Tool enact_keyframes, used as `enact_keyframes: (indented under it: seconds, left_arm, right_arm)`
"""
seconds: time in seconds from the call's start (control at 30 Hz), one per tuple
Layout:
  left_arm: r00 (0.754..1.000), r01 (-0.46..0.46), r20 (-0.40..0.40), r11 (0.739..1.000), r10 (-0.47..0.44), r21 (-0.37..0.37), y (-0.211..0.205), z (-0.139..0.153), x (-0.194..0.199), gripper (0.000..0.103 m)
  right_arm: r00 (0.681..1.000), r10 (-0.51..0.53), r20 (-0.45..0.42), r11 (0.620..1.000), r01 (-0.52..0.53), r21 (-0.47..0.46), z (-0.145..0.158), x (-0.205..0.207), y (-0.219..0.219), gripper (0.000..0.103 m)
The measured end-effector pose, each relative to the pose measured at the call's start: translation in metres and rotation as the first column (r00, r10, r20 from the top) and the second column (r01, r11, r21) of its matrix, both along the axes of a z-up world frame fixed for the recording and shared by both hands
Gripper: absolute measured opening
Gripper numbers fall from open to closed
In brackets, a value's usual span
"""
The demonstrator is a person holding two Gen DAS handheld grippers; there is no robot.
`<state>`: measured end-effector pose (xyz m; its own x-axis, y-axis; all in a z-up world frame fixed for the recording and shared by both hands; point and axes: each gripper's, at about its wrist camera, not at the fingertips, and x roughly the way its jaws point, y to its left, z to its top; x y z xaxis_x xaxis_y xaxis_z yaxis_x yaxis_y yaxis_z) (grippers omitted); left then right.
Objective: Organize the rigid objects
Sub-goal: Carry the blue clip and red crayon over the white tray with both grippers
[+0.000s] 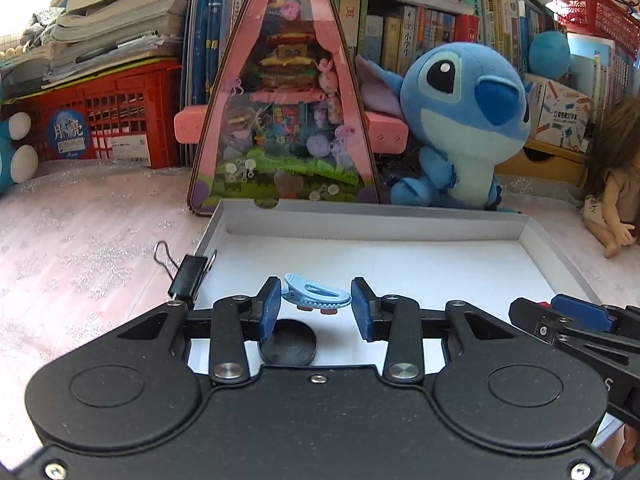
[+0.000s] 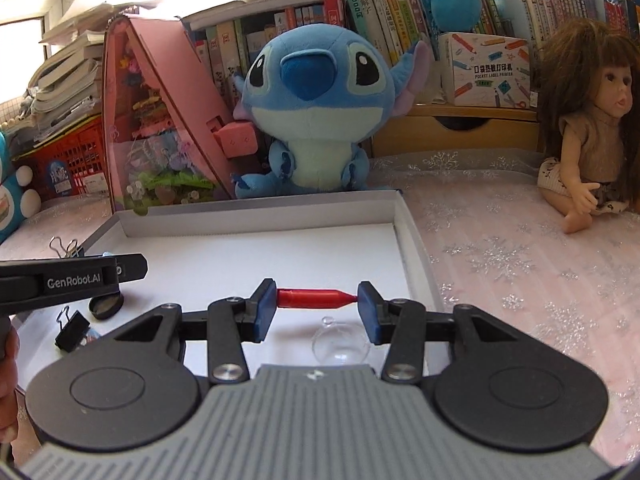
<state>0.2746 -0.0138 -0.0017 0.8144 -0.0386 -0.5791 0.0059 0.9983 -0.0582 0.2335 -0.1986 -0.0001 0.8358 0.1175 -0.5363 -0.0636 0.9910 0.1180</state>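
Note:
A shallow white box tray lies on the pink lace cloth. My left gripper hovers low over its near left part, shut on a light-blue plastic clip held crosswise between the blue pads. Under it a black round disc rests in the tray. My right gripper is over the tray too, shut on a red pen-shaped piece pinched end to end. A clear glass bulb lies just below it. A black binder clip sits at the tray's left rim.
A pink triangular toy case and a blue plush stand right behind the tray. A doll sits at the right. Red crates, book stacks and shelves line the back. A second binder clip lies left of the tray.

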Motion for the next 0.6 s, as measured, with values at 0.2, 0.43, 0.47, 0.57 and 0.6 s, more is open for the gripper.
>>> enact_keyframes:
  seconds: [0.2,0.43,0.47,0.57,0.6]
  left_arm:
    - [0.999,-0.019,-0.032,1.000,0.019,-0.003,0.0024,-0.0069,0.0035,0.036]
    - [0.999,-0.013,-0.042,1.000,0.014,0.023,0.0008,-0.0082,0.0056,0.036]
    - [0.999,-0.012,-0.044,1.000,0.013,0.025,0.0006,-0.0083,0.0057,0.036]
    - [0.999,-0.011,-0.046,0.999,0.013,0.030,0.0000,-0.0082,0.0061,0.036]
    - [0.999,-0.011,-0.046,0.999,0.013,0.032,-0.0003,-0.0083,0.0063,0.036]
  right_arm:
    - [1.000,0.002,-0.009,1.000,-0.002,-0.019,-0.0004,0.0007,0.0044,0.049]
    - [1.000,-0.003,-0.020,0.999,0.003,-0.037,-0.0009,0.0019,0.0065,0.049]
    - [1.000,-0.004,-0.023,0.999,0.003,-0.042,-0.0009,0.0021,0.0070,0.049]
    - [1.000,-0.007,-0.030,0.999,0.006,-0.054,-0.0015,0.0028,0.0083,0.049]
    - [0.999,-0.008,-0.032,0.998,0.006,-0.055,-0.0017,0.0028,0.0085,0.049]
